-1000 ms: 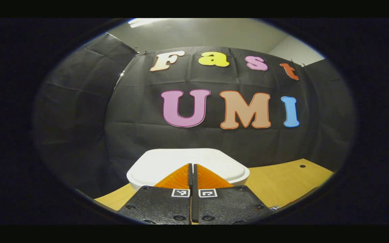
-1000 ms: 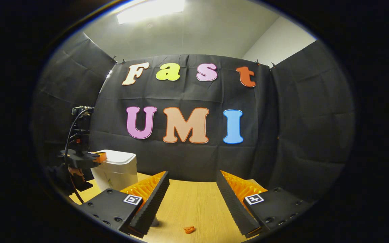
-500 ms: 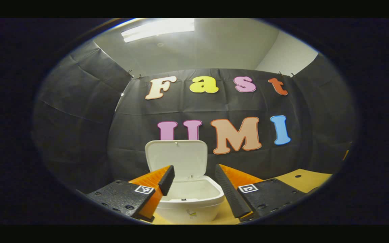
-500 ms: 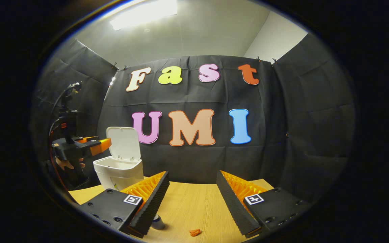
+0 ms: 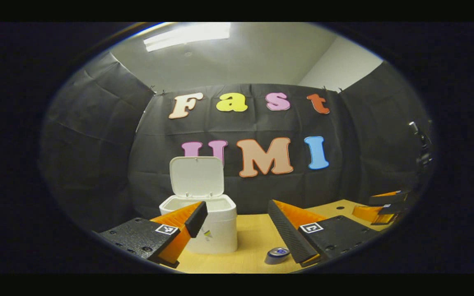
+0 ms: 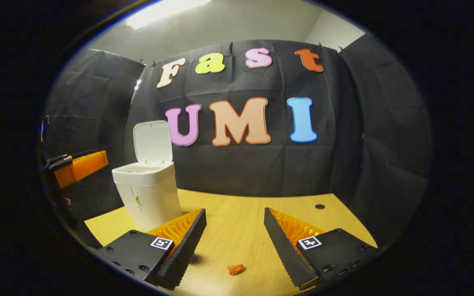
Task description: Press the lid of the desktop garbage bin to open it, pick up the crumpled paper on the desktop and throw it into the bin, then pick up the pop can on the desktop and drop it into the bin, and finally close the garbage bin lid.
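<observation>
The bin [image 6: 148, 193] is standing with its lid [image 6: 152, 142] up on the wooden surface [image 6: 245, 218]. The right tool [image 6: 235, 234], fingers apart and empty, is hovering over the small orange crumpled paper [image 6: 235, 269], which I judge should be straddled squarely. The left tool [image 5: 237, 226] is also spread, with the can [image 5: 277, 254] lying near it.

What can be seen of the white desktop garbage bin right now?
The white plastic garbage bin stands upright on the wooden desktop before the black cloth wall. Its body tapers slightly downward and bears a small mark in front. Its hinged white lid stands open, near vertical, at the back. Neither gripper touches it; its inside is hidden.
</observation>
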Action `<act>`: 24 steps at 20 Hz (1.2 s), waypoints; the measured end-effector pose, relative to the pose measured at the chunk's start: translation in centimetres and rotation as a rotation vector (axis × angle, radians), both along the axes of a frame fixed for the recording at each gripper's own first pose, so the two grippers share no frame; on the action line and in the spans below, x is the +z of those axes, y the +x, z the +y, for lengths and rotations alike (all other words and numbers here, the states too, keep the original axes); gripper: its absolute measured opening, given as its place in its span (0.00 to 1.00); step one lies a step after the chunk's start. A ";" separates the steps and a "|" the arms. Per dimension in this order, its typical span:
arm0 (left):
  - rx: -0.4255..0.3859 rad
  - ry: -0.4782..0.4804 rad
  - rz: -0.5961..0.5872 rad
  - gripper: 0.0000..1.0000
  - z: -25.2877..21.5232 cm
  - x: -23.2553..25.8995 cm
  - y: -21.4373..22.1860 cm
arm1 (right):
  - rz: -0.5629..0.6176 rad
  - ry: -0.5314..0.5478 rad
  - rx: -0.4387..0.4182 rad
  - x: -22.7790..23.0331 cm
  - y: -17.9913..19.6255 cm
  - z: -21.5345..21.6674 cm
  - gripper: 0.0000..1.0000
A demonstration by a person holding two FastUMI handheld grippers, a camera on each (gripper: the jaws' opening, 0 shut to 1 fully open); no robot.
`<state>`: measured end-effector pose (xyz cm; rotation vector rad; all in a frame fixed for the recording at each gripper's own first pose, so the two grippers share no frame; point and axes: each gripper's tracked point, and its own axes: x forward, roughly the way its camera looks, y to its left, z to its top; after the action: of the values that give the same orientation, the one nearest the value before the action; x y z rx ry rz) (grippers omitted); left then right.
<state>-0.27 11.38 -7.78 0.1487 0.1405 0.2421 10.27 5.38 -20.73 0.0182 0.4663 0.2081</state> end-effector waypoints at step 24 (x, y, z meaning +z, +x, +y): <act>0.105 -0.024 0.127 0.92 3.9 -2.5 -4.4 | 0.401 -0.117 0.157 -16.7 -0.5 2.7 0.34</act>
<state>-4.62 15.25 -10.25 0.1332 0.2781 0.3352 9.80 8.13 -37.44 -0.0931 0.8802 0.3338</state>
